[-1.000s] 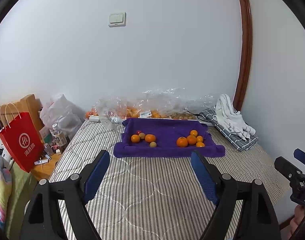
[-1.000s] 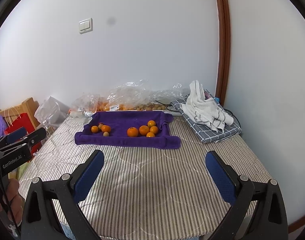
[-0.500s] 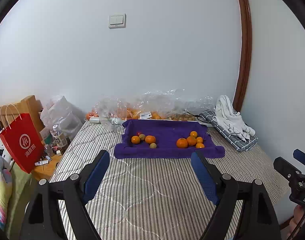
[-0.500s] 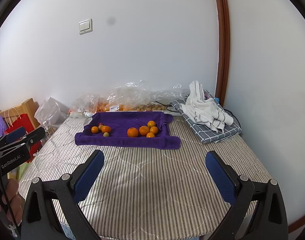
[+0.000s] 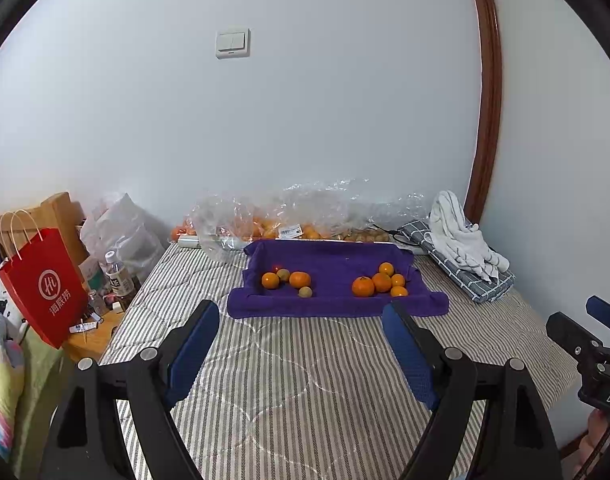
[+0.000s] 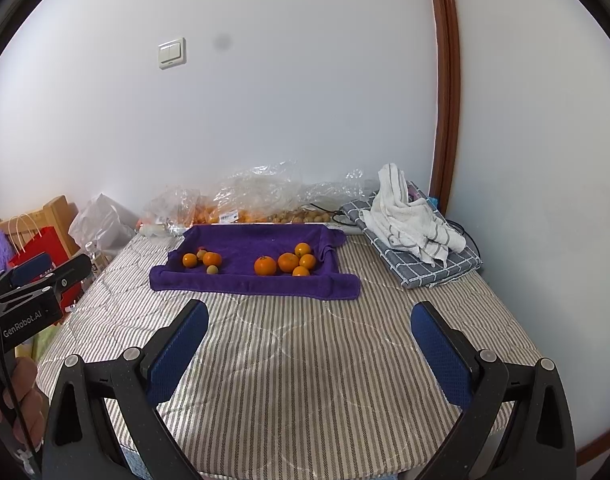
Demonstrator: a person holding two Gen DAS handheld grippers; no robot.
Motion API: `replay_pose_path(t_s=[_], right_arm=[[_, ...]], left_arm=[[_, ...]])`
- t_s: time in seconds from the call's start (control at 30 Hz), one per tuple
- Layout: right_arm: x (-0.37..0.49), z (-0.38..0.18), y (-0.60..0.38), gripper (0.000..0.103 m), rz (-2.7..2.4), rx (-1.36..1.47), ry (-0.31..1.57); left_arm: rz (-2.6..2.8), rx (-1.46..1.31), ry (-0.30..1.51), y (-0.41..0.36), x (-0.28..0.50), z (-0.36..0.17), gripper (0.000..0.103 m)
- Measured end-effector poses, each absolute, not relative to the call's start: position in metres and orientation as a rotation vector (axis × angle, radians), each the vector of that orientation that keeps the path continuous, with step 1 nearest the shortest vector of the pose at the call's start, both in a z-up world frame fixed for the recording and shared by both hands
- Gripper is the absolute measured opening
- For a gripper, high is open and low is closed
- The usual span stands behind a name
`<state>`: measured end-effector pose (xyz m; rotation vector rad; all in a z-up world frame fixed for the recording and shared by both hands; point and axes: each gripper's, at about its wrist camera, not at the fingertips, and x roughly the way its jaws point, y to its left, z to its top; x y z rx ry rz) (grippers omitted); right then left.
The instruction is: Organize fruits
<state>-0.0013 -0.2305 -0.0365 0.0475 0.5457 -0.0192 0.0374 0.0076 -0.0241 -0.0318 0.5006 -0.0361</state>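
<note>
A purple towel [image 5: 337, 298] [image 6: 257, 280] lies folded like a tray on the striped mattress. On its right side sits a cluster of several oranges [image 5: 381, 282] [image 6: 287, 262]. Its left side holds two oranges [image 5: 299, 279] [image 6: 211, 259] and small greenish-brown fruits [image 5: 305, 291] [image 6: 212, 269]. My left gripper [image 5: 301, 320] hovers open over the mattress, well short of the towel, nothing between its blue pads. My right gripper [image 6: 309, 322] is likewise open and empty, near the mattress's front edge.
Clear plastic bags of fruit [image 5: 289, 216] lie along the wall behind the towel. A white cloth on a folded checked blanket [image 6: 417, 236] sits at the right. A red paper bag [image 5: 45, 288], bottles and clutter stand left of the mattress [image 5: 289, 380].
</note>
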Motion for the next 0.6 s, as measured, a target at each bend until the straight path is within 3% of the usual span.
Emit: replay_pose_path(t_s=[0.6], right_arm=[[0.0013, -0.0351, -0.2262, 0.1, -0.011, 0.033, 0.544]], left_arm=[[-0.04, -0.033, 0.499, 0.0094, 0.0378, -0.0237, 0.083]])
